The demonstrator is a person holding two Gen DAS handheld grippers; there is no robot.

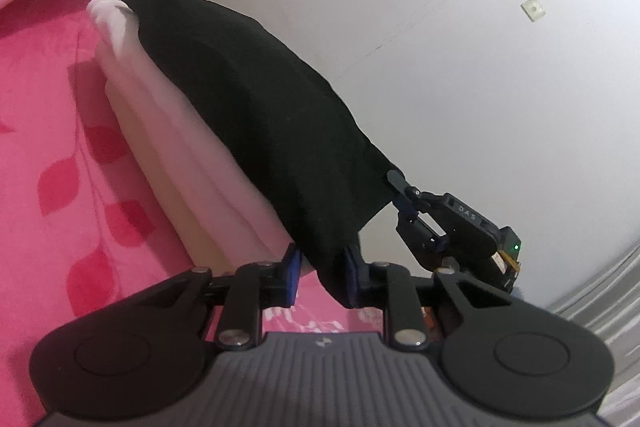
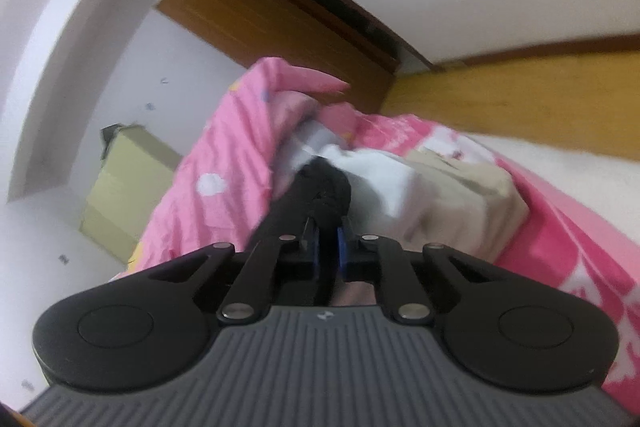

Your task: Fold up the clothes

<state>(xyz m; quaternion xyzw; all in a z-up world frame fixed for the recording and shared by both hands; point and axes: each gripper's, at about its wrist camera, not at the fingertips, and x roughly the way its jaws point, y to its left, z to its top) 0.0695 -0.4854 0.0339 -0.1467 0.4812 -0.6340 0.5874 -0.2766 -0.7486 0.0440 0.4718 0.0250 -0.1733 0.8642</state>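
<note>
1. Left gripper (image 1: pixel 320 269) is clamped down on a corner of the black garment (image 1: pixel 256 115), blue pads (image 1: pixel 294 267) squeezing the cloth from both sides.
2. My right gripper (image 2: pixel 328 243) is nearly closed, pinching the far edge of that same garment, so it hangs stretched between the two.
3. White clothes (image 1: pixel 168 147) are lying under it on the pink bedsheet (image 1: pixel 52 147).
4. Right wrist view's blurry, but I can see a pink quilt (image 2: pixel 224 167) bunched just behind.
</note>
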